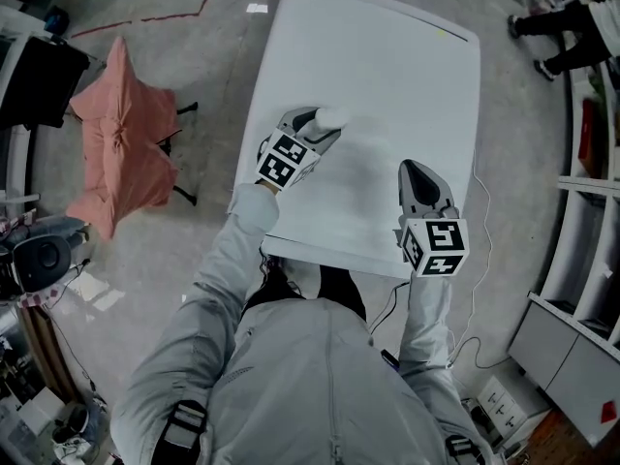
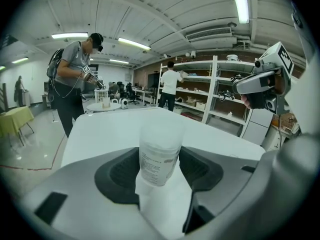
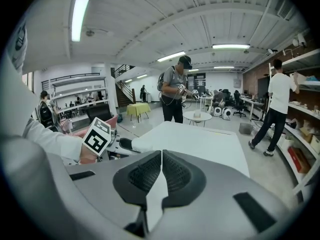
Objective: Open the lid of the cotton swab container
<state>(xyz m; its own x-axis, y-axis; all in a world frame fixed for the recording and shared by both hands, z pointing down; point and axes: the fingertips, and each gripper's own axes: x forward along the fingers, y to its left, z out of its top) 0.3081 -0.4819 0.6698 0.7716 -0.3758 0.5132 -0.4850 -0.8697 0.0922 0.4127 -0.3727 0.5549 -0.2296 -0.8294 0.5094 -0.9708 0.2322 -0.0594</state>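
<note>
Grasping step: left claw point(image 2: 160, 168) is clasping the container point(image 2: 159, 154), jaws wide around it, left of centre over the tabletop point(image 1: 387, 76); right claw point(image 3: 161, 170), closed and empty, is likely needing to open for the lid point(image 2: 161, 133).

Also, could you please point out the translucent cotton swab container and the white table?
translucent plastic cotton swab container point(image 2: 159, 156): left gripper view, on its labelled side wall.
white rectangular table point(image 1: 387, 66): head view, on its bare top.
</note>
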